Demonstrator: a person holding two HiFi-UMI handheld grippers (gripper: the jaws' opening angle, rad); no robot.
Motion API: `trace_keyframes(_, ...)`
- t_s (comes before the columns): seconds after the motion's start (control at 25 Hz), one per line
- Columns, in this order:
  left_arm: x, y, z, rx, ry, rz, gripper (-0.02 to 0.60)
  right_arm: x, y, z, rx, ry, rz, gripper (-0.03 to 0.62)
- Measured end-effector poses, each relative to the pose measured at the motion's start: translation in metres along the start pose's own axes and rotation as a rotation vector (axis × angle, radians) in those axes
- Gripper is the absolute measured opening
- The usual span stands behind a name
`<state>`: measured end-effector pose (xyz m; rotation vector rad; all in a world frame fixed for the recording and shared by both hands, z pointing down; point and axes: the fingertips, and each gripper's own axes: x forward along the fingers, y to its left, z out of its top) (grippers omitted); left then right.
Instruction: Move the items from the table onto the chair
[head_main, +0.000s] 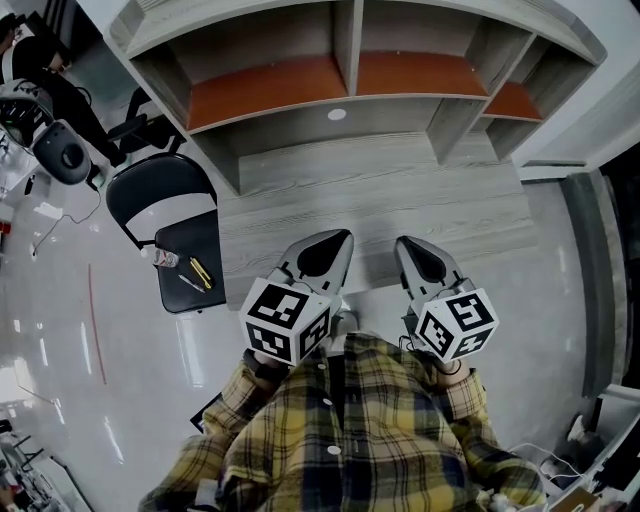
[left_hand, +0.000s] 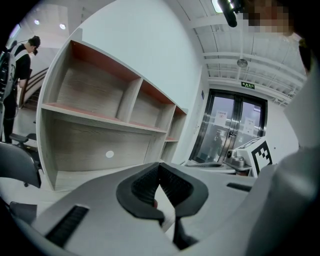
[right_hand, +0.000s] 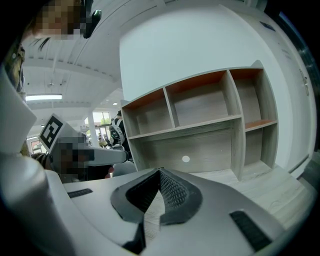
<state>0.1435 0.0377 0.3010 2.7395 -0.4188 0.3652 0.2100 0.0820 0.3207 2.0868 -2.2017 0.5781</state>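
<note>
Left tongs (left_hand: 160, 167): jaws together, tips meeting, nothing held; raised just in front of the person's chest, pointing out over the near edge of the tabletop (head_main: 400, 200).
Right tongs (right_hand: 160, 172): jaws together, nothing held; beside the left tongs, apart from them, and pointing the same way.
Holder: a person in a plaid shirt (head_main: 350, 420), with both tongs drawn in close to the body.
Tabletop: pale wood grain, carrying a shelf unit (head_main: 340, 60) at its far side, which has open compartments and reddish-brown boards.
Chair (head_main: 195, 235): dark folding chair on the floor (head_main: 60, 330), just beside the left end of the tabletop.
Items: three lie on the chair seat near its outer front corner: a yellow item (head_main: 201, 272), a dark slim item (head_main: 190, 283) touching or just beside it, and a pale small item (head_main: 165, 258) at the seat's edge. They are too small to identify.
</note>
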Motion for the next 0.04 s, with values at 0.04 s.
trace_keyframes(0.04,-0.0006,-0.0014,-0.0014,0.000,0.000,0.000,0.005,-0.0016,0.0004,-0.0007,0.000,-0.001,0.001,0.018)
